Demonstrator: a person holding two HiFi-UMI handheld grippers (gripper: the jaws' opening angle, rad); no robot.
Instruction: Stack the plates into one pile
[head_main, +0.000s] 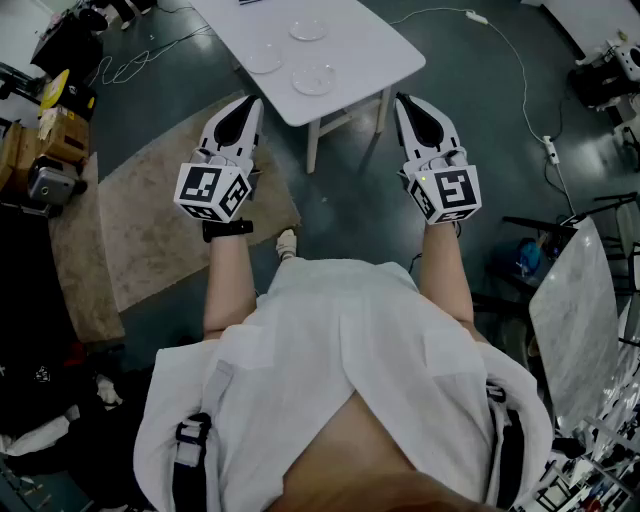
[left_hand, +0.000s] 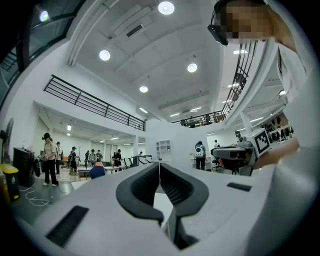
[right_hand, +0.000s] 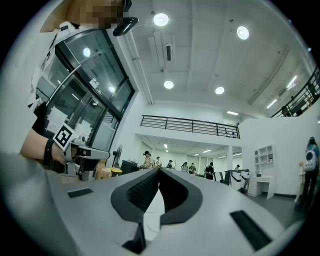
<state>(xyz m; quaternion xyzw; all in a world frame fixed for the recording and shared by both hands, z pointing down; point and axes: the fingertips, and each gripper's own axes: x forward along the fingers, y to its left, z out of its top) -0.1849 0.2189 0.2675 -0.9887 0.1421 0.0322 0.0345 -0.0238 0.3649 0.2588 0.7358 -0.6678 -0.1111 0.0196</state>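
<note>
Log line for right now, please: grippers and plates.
stage: stacking not begun | left gripper: shut, empty | right gripper: shut, empty | plates: three, lying apart on table

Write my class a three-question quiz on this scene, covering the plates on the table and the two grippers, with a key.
1. Multiple choice: how many plates lie on the white table? A two; B three; C five.
2. True or false: the plates already form one pile.
3. Fill in: the jaws of the left gripper and the right gripper are both ____ and hold nothing.
Key: 1 B; 2 false; 3 shut.
</note>
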